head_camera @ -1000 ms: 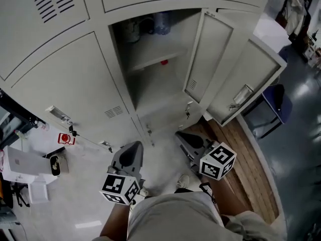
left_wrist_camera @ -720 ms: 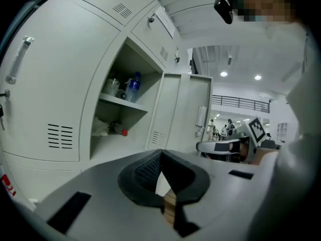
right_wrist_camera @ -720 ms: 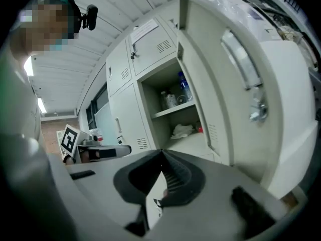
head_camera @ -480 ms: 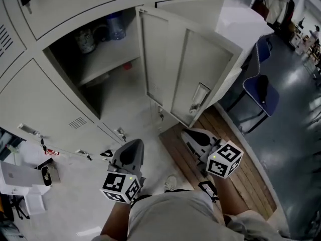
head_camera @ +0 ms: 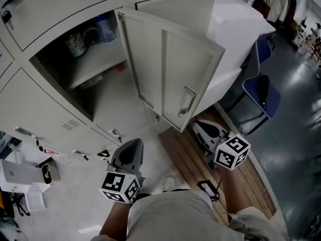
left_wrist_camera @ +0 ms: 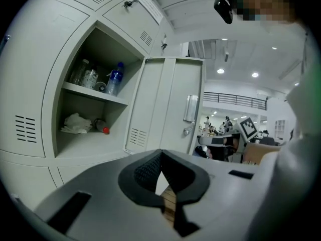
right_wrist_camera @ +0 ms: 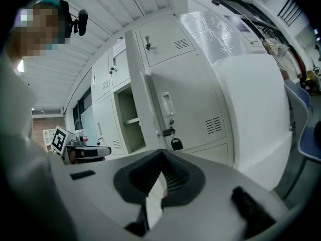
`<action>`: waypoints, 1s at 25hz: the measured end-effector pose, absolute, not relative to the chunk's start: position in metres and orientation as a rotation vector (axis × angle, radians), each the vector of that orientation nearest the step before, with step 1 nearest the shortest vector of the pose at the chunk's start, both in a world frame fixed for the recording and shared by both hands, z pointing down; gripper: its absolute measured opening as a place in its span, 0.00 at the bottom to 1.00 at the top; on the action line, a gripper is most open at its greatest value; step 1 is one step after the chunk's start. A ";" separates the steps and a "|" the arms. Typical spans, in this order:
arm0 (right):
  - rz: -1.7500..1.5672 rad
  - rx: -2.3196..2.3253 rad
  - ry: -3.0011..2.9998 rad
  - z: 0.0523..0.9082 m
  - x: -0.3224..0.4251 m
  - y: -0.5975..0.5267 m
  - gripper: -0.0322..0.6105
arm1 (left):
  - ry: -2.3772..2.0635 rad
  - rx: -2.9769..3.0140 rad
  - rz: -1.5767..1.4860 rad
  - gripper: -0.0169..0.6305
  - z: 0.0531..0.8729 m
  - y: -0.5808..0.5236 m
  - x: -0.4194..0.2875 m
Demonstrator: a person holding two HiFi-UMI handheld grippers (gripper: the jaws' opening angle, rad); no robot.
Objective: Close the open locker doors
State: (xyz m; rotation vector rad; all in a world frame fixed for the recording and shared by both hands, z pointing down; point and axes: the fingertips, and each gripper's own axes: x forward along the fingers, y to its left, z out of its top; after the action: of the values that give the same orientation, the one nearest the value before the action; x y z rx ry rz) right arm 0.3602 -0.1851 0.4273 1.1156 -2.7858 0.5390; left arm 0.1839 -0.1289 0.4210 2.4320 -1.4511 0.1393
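Two grey locker doors stand open side by side, one (head_camera: pixel 143 59) next to the open compartment (head_camera: pixel 95 79) and one with a handle (head_camera: pixel 193 74). Bottles and a red-capped item sit on the shelves inside. My left gripper (head_camera: pixel 132 143) is shut and empty, low in front of the compartment's lower edge. My right gripper (head_camera: pixel 199 124) is shut and empty too, just below the handled door's bottom corner and apart from it. The left gripper (left_wrist_camera: pixel 161 154) looks at the compartment and both doors (left_wrist_camera: pixel 170 104). The right gripper (right_wrist_camera: pixel 161 154) faces the handled door (right_wrist_camera: pixel 195 99) with hanging keys.
A blue chair (head_camera: pixel 261 92) stands to the right, beside a white wrapped block (head_camera: pixel 235 29). I stand partly on wooden slats (head_camera: pixel 200 164). White boxes and small devices (head_camera: pixel 20 174) lie on the floor at the left. Closed lockers (head_camera: pixel 45 14) surround the open one.
The view has swung right, so the open doors now fill the middle. My right gripper has moved right and a little up, under the handled door. The left gripper keeps its place.
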 end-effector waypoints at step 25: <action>0.585 0.968 -2.808 0.444 0.339 -0.206 0.09 | -1.593 2.345 0.143 0.05 0.419 -0.127 0.160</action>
State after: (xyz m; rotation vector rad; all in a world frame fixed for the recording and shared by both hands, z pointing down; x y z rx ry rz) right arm 0.3392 -0.2064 0.4437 0.9675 -2.8076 0.5851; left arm 0.1604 -0.1273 0.4189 2.3452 -1.5931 0.1432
